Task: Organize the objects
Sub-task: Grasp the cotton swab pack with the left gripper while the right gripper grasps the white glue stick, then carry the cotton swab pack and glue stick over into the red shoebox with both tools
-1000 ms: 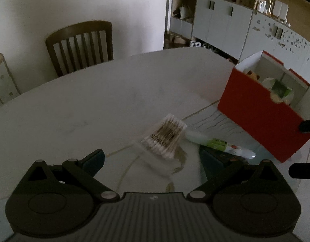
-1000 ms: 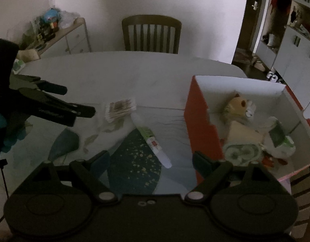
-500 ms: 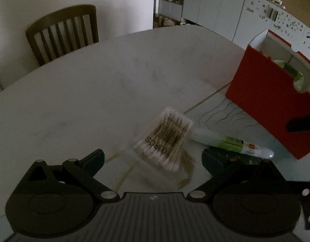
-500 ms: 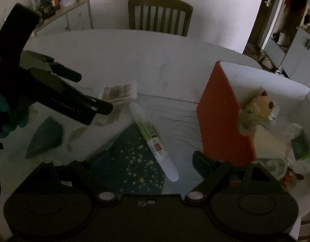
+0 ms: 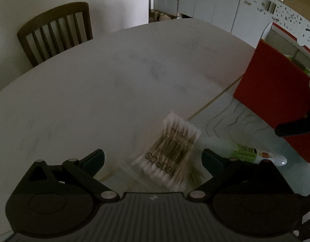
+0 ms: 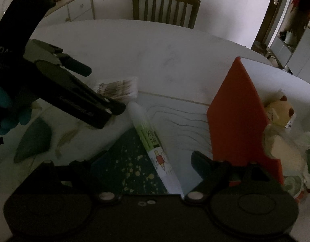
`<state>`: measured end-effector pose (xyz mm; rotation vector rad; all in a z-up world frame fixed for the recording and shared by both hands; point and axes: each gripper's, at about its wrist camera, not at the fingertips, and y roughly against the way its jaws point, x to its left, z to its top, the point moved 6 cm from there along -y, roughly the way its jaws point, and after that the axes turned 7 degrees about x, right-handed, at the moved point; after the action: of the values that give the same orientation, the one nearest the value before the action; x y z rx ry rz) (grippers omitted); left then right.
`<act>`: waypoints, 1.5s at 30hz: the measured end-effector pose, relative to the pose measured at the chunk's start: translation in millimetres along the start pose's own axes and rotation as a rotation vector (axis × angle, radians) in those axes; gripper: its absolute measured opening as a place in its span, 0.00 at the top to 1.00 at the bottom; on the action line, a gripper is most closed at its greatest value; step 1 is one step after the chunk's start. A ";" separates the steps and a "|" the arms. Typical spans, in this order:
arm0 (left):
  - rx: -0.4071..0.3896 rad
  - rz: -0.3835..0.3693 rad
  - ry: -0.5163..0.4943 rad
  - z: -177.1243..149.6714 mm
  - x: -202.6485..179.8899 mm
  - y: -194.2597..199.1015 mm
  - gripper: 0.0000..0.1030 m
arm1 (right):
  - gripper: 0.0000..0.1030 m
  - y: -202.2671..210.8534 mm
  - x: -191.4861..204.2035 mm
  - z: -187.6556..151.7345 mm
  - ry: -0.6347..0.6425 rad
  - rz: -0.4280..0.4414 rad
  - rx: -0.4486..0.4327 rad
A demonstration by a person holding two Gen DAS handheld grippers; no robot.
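At frame right stands a red box (image 5: pixel 270 92) with white inside, centre-low a white tube (image 6: pixel 152 145) banded green, beside white-tipped tan cotton swabs (image 5: pixel 171 153), over a dark teal gold-speckled mat patch (image 6: pixel 126 165).

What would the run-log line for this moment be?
left gripper: open, over cotton swab pack | right gripper: open, over white tube | red box: holds plush toy | nothing grasped

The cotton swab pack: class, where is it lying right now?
In the left wrist view, the cotton swab pack lies on the table between the open fingers of the left hand-held gripper, beside the white tube.
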<state>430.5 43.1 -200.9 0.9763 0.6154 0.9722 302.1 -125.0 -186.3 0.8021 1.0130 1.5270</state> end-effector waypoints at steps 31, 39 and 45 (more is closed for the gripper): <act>0.019 -0.038 0.077 -31.7 -17.0 21.6 0.63 | 0.84 -12.3 -2.7 -7.3 -0.078 0.057 0.044; 0.044 -0.060 0.196 -68.7 -31.6 45.6 0.64 | 0.84 -0.4 1.3 -37.7 -0.153 0.107 0.058; 0.045 -0.113 0.264 -84.8 -49.1 63.8 0.64 | 0.84 17.1 -4.6 -58.2 -0.238 0.154 0.048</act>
<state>315.3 47.1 -181.5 0.8494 0.9070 0.9978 244.0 -141.1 -194.4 1.0892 0.8294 1.4985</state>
